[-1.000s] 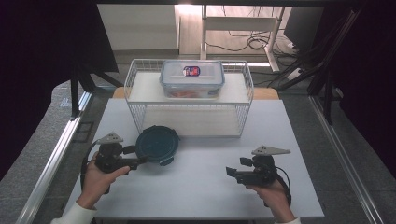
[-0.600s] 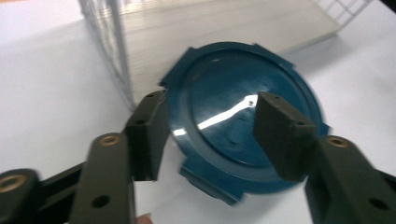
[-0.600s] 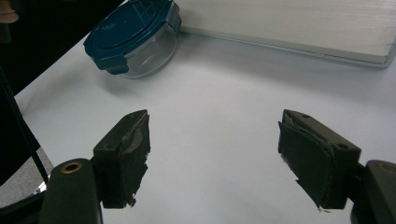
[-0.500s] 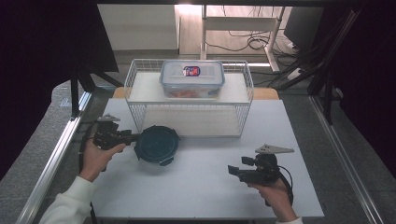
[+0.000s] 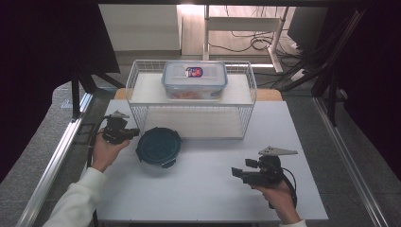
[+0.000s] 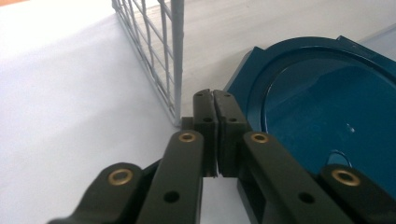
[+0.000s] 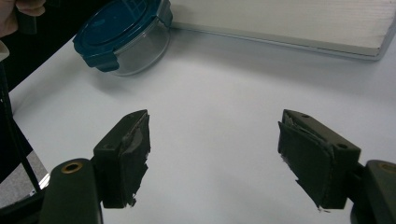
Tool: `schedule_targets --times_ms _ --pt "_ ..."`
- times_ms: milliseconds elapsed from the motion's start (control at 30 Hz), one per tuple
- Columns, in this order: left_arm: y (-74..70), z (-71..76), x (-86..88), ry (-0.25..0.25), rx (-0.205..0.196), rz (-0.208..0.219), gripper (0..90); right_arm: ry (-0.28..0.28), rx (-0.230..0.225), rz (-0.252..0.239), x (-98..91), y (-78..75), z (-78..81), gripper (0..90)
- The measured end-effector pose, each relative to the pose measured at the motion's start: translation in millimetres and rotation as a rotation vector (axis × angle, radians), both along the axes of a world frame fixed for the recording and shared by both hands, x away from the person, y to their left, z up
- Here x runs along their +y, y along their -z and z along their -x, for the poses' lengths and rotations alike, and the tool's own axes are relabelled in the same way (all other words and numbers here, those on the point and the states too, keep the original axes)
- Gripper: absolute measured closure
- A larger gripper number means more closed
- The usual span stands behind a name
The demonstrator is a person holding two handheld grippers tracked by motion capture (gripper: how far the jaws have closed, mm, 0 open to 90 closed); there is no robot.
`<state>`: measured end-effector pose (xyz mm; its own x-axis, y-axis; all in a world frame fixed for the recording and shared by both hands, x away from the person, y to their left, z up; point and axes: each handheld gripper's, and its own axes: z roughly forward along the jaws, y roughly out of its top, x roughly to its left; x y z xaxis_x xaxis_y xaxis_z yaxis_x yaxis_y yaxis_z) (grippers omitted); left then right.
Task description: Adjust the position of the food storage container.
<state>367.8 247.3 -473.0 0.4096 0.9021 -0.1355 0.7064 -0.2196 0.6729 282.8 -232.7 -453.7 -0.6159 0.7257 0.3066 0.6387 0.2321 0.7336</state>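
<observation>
A round glass container with a dark blue clip lid [image 5: 158,145] stands on the white table, left of centre. My left gripper [image 5: 136,133] lies level just left of it, near the wire basket's front corner. In the left gripper view its jaws [image 6: 214,95] have just been closing and now meet with nothing between them; the blue lid [image 6: 327,107] sits close on their right, apart from them. My right gripper [image 5: 235,171] rests near the table's front right, and its jaws [image 7: 215,154] stand wide open over bare table. The round container [image 7: 123,32] lies far off from them.
A white wire basket [image 5: 137,85] stands at the back of the table with a clear rectangular lidded box [image 5: 194,79] on top. Its corner post [image 6: 176,56] rises just ahead of my left jaws. The table's left edge meets a metal rail [image 5: 56,156].
My left gripper has moved away from me, toward the basket's front corner, and its jaws have gone from open to shut. The round container and the right gripper have stayed put.
</observation>
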Motion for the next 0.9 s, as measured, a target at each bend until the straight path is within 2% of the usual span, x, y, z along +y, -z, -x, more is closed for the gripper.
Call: schedule_targets --times_ms 133,267,433,667,900 --pt "6.0 -3.4 -5.4 0.024 0.007 -0.049 89.7 -0.002 0.013 -0.030 -3.2 1.2 -1.3 24.9" --pt "7.9 -6.4 -7.4 0.025 0.010 -0.047 89.8 0.002 0.017 -0.031 -4.8 3.1 -2.3 25.0" --pt "13.5 -10.6 -9.4 0.035 0.033 -0.069 89.8 0.003 0.016 -0.025 -4.8 3.5 -2.8 25.0" --pt "14.0 -12.4 -7.4 0.035 0.048 -0.039 89.9 0.004 0.021 -0.028 -5.2 4.4 -3.7 25.0" --pt "13.6 -11.9 -12.2 0.056 0.047 -0.043 90.0 -0.005 0.022 -0.029 -2.4 4.2 -3.9 25.0"
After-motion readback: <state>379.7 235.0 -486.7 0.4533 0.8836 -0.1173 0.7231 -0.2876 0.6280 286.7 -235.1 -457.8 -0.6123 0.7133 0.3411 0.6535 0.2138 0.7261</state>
